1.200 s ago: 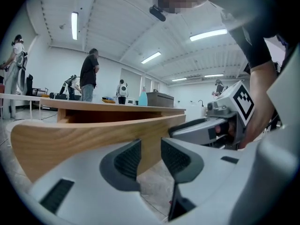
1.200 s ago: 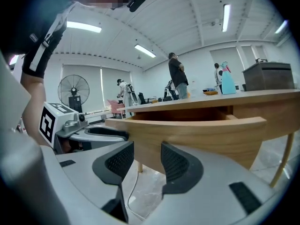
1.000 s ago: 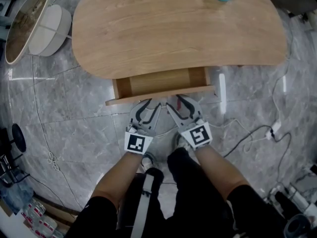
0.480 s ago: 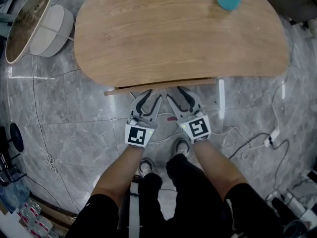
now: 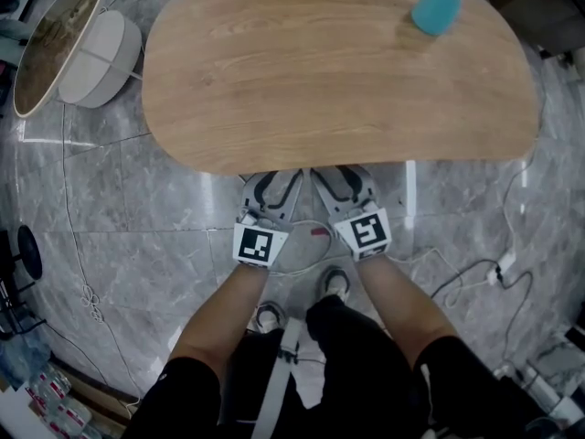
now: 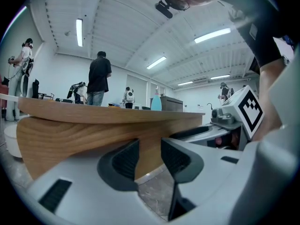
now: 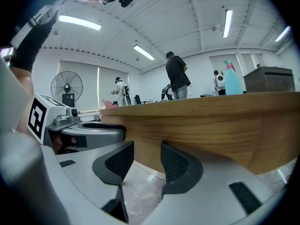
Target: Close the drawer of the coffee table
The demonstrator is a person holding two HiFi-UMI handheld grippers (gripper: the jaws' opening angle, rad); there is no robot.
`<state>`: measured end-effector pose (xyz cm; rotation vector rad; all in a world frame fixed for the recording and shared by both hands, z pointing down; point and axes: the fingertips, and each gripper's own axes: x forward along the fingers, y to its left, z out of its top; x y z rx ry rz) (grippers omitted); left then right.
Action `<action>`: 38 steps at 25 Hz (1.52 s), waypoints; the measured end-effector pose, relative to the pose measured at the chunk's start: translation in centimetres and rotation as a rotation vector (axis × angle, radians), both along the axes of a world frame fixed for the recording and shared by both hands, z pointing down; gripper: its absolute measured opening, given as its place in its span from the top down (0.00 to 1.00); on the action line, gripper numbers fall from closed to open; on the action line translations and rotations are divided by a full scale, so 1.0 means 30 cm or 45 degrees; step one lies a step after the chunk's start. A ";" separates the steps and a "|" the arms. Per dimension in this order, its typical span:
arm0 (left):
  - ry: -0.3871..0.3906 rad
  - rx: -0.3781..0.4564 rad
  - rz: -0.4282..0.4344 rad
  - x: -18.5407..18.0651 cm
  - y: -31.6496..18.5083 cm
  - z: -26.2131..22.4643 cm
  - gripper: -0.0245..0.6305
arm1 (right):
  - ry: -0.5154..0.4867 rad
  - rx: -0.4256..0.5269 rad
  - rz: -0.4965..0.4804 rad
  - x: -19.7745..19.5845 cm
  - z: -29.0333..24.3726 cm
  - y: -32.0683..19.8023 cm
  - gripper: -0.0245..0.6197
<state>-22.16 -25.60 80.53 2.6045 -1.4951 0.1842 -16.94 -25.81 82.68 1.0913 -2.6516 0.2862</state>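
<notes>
The oval wooden coffee table (image 5: pixel 338 62) fills the upper part of the head view. No drawer sticks out from under its near edge; only the tabletop's rim shows there. My left gripper (image 5: pixel 274 177) and right gripper (image 5: pixel 341 174) sit side by side at that edge, tips tucked just under the rim. In the left gripper view the left gripper (image 6: pixel 150 149) is open, nothing between its pads, facing a wooden front panel (image 6: pixel 84 139) below the tabletop. The right gripper (image 7: pixel 147 153) is open too, against the same wood (image 7: pixel 211 135).
A teal spray bottle (image 5: pixel 441 7) stands at the table's far right. A round white stool (image 5: pixel 96 48) and a round dish (image 5: pixel 50 39) sit at the far left. Cables (image 5: pixel 475 277) trail over the marble floor at right. People (image 6: pixel 99 78) stand beyond the table.
The drawer, pulled out a second ago, has slid in under the tabletop and out of sight. Both grippers moved forward with it to the table's edge.
</notes>
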 end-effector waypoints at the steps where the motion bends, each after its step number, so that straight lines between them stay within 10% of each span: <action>1: 0.000 0.003 -0.005 -0.002 -0.009 -0.001 0.76 | -0.005 0.002 0.004 -0.002 0.000 -0.009 0.69; 25: -0.034 -0.040 0.014 0.004 0.138 0.013 0.72 | 0.038 0.001 -0.042 0.011 -0.031 0.164 0.71; 38: -0.007 -0.129 0.019 -0.038 0.434 -0.381 0.72 | -0.017 -0.045 0.015 0.012 -0.461 0.482 0.71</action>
